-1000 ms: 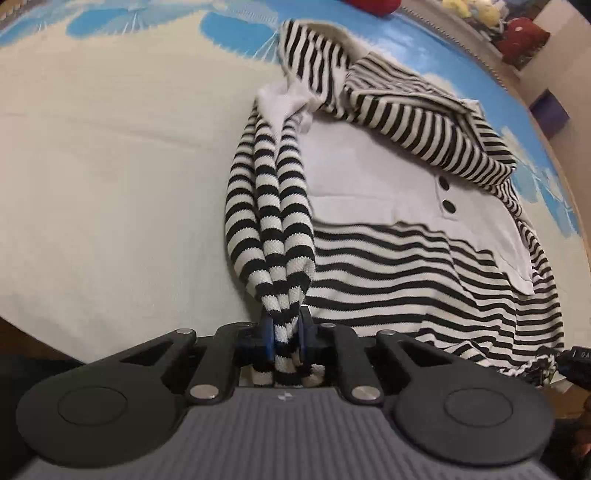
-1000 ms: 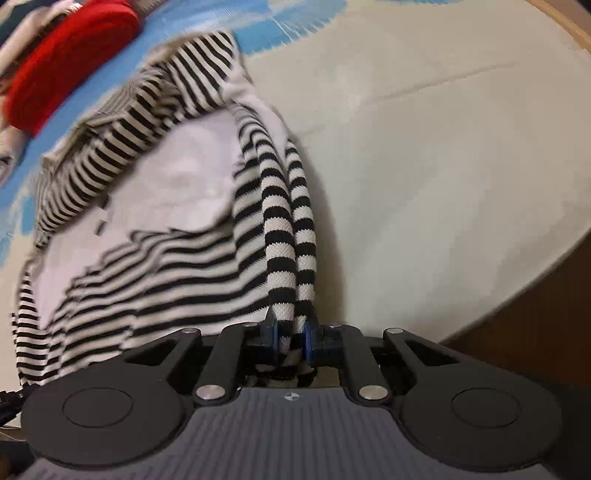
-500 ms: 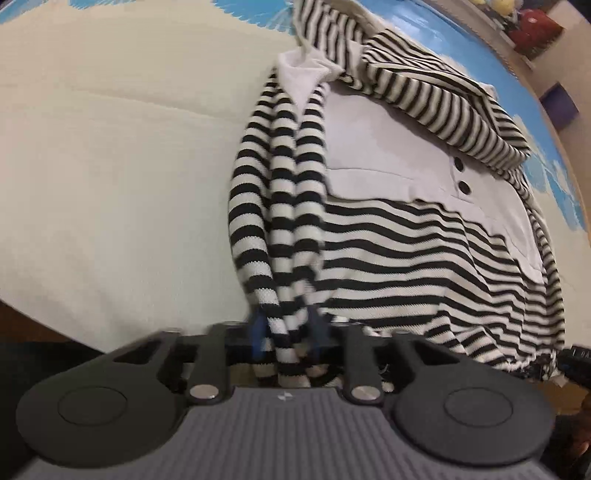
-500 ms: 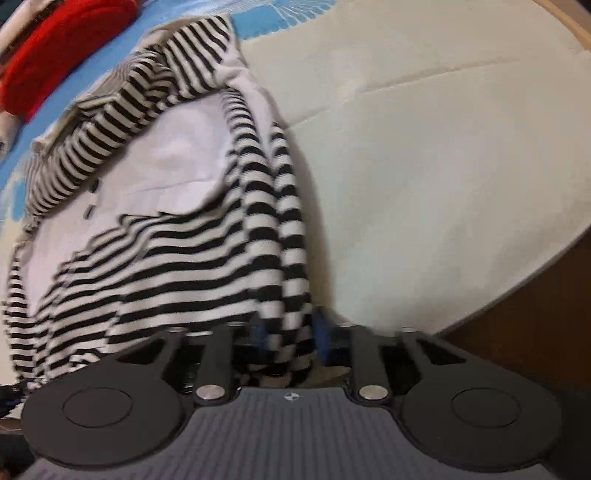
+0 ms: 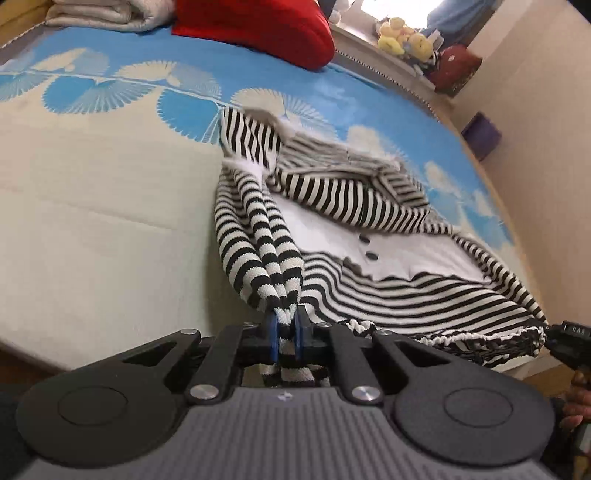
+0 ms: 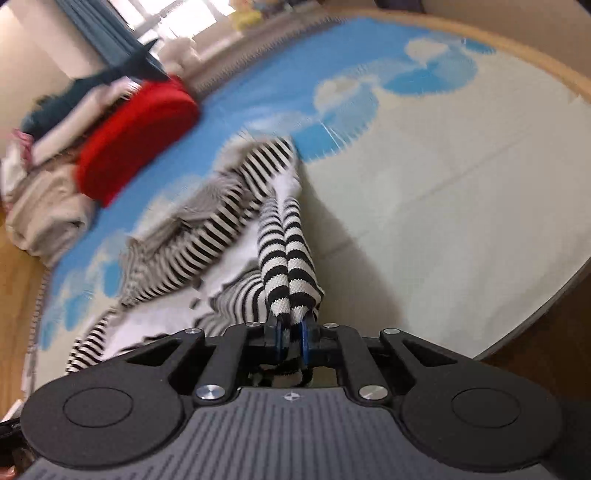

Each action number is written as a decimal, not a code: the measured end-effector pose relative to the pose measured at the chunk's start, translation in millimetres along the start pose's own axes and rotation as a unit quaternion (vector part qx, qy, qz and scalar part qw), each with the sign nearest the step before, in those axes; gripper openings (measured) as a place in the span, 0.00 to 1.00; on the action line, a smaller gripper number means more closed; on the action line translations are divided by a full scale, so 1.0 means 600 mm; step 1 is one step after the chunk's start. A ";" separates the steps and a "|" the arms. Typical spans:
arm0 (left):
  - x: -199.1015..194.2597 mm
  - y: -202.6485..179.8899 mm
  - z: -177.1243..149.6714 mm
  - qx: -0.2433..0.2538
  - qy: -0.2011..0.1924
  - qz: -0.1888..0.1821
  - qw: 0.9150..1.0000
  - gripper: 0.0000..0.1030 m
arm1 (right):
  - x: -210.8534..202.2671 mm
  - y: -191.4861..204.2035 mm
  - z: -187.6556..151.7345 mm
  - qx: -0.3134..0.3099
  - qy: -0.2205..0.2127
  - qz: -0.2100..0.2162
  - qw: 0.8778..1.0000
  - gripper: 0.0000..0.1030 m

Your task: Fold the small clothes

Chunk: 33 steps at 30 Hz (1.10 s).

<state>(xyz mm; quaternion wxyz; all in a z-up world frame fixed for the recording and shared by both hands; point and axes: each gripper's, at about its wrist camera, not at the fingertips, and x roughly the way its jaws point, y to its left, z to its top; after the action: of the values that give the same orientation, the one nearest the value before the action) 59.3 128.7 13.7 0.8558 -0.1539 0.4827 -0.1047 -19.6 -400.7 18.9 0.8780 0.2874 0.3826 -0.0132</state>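
A small black-and-white striped top (image 5: 388, 236) with a white chest panel and two dark buttons lies on the bed. My left gripper (image 5: 285, 334) is shut on its bunched lower left edge, lifted off the sheet. My right gripper (image 6: 291, 338) is shut on the bunched lower right edge; the top (image 6: 221, 229) stretches away from it, blurred. The right gripper's tip also shows in the left wrist view (image 5: 569, 339) at the hem's right corner.
The bed sheet (image 5: 92, 221) is cream near me and blue with white fan shapes farther off. A red cushion (image 5: 255, 29) and folded blankets (image 5: 107, 14) lie at the far end. Soft toys (image 5: 402, 40) sit on a ledge. The bed's wooden edge (image 6: 546, 332) runs at right.
Both grippers have risen and tilted up, lifting the gripped bottom corners off the sheet. The far end of the bed and the room have come into view.
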 end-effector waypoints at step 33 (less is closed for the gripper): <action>0.271 0.092 0.236 -0.081 0.064 -0.106 0.989 0.48 | 0.323 0.018 0.167 0.018 0.050 0.017 0.998 0.39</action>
<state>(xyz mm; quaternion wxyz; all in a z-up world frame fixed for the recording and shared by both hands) 265.9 149.6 -66.7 0.7921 -0.2655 0.5243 -0.1647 186.5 -405.2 -53.4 0.8523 0.3104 0.4209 0.0094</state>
